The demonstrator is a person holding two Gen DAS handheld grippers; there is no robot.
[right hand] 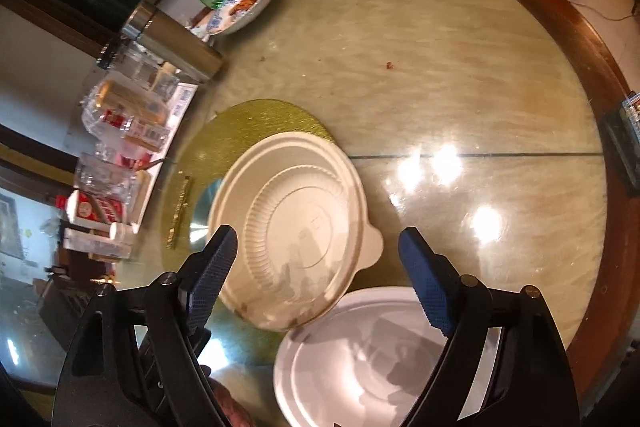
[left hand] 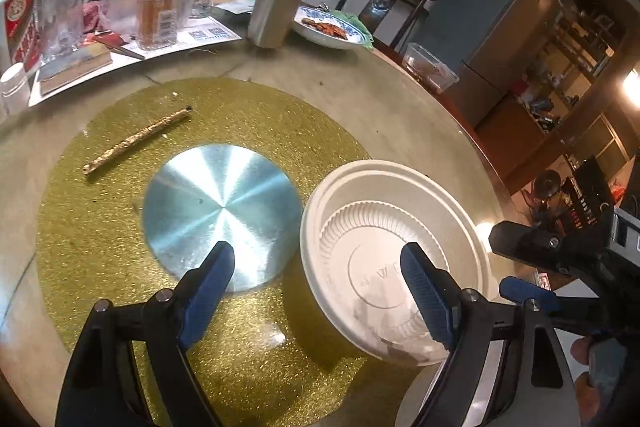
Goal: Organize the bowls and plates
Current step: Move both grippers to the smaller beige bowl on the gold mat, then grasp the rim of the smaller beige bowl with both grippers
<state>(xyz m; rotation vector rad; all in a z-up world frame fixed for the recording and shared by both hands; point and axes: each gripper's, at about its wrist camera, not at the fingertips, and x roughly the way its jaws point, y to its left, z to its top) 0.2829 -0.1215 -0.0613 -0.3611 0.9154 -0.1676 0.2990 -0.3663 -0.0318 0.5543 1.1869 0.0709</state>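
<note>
On the tabletop (right hand: pixel 460 75), the beige bowl (right hand: pixel 296 231) sits upside down, partly on the gold mat (left hand: pixel 100 227), and a white plate (right hand: pixel 360 359) lies just beside it at the near edge, their rims touching or overlapping; I cannot tell which from here. I judge this to be the approach step: neither piece is gripped yet, and both of my tools are closing in on the bowl.

My right gripper (right hand: pixel 316 259) points steeply down with the bowl's near rim between its jaws. They stand wide apart and hold nothing. My left gripper (left hand: pixel 320 279) is also tilted downward, jaws spread wide and empty; one finger hangs over the silver disc (left hand: pixel 220 211) in the middle of the mat, the other over the bowl's ribbed base.

The next move, as I read it, calls for picking one rim to pinch, probably the bowl's edge by its small tab (right hand: pixel 374 241), and lowering until the pads straddle it. The wall looks thin and springy, so a shallow bite could slip off.
</note>
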